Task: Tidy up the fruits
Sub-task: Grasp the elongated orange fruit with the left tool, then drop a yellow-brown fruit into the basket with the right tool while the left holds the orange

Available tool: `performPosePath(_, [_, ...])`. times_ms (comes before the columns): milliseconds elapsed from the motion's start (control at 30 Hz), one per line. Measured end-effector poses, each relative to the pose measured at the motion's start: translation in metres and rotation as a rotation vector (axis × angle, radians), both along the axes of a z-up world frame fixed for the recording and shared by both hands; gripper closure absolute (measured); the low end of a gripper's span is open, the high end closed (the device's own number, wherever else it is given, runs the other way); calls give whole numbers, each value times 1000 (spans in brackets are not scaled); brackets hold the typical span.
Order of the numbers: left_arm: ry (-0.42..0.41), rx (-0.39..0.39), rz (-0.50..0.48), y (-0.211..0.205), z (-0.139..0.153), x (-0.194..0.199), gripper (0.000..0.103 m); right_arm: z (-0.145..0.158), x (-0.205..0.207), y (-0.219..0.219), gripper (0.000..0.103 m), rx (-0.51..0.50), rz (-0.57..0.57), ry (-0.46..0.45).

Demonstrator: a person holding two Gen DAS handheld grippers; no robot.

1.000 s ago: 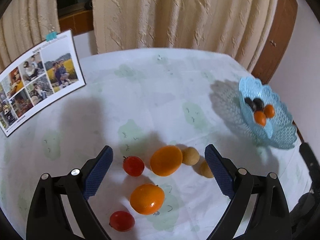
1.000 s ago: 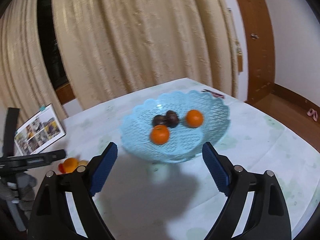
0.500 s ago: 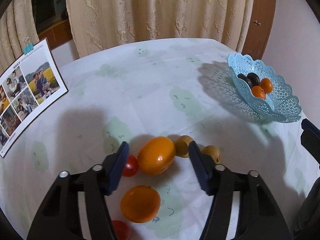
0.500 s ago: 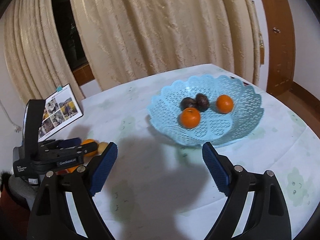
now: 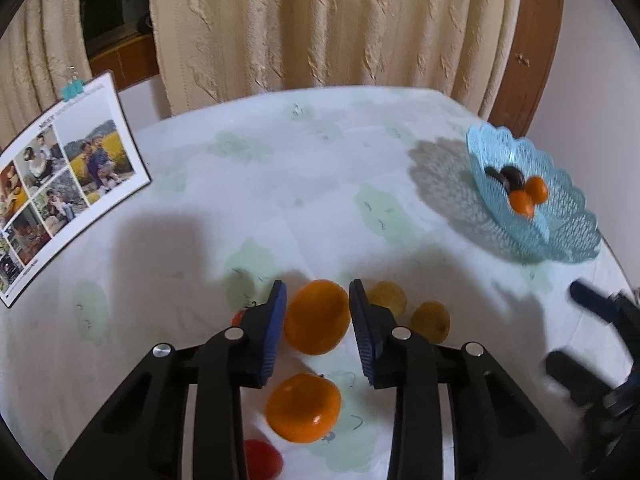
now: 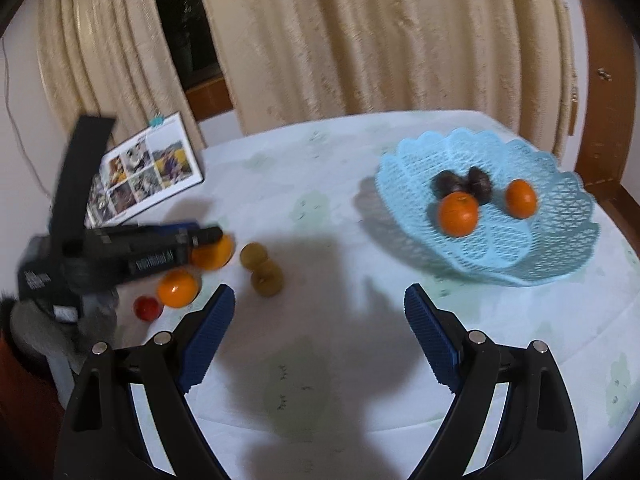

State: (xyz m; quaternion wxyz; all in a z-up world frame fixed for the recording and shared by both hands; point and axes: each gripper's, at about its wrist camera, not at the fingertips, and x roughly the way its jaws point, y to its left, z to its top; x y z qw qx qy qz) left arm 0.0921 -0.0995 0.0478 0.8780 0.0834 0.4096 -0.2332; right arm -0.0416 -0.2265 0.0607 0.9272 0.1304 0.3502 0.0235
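Note:
My left gripper (image 5: 317,322) is shut on an orange (image 5: 317,322) resting on the tablecloth; it shows in the right wrist view (image 6: 214,254) too. A second orange (image 5: 303,407) and a red tomato (image 5: 262,460) lie nearer me, two yellow-brown fruits (image 5: 430,320) to the right. The blue lattice basket (image 5: 560,236) at far right holds two oranges and two dark fruits (image 6: 460,184). My right gripper (image 6: 320,344) is open and empty above the cloth, between the loose fruits (image 6: 266,276) and the basket (image 6: 552,240).
A photo calendar (image 5: 60,176) stands at the table's left back. Curtains hang behind the round table. The table edge curves close behind the basket. The right gripper shows at the right edge of the left wrist view (image 5: 600,340).
My left gripper moved forward and closed around the orange. My right gripper swung left and back from the basket, bringing the loose fruits into its view.

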Motion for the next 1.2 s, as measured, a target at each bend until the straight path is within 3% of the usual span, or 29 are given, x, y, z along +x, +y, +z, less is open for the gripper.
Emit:
performPosePath(200, [-45,-61,26,18,29,-3,70,-10,20,12,15,24,68,58])
performPosePath(400, [-54,-88,52,29,40,-1,70,-15,44,27,17,24,126,103])
performPosePath(567, [-42,-94,75,38,38,4,70,-23,68,45,36,-17,182,142])
performPosePath(633, [-42,-93,75,40,38,5,69,-29,76,48,51,-36,178,162])
performPosePath(800, [-1,-94,79,43,29,11,68,-34,78,46,75,-38,166,177])
performPosePath(933, [44,-108,47,38,17,14,57,-30,67,38,75,-28,145,158])
performPosePath(1200, [66,-54,-17,14,-9,13,57,-13,43,10,75,23,82,107])
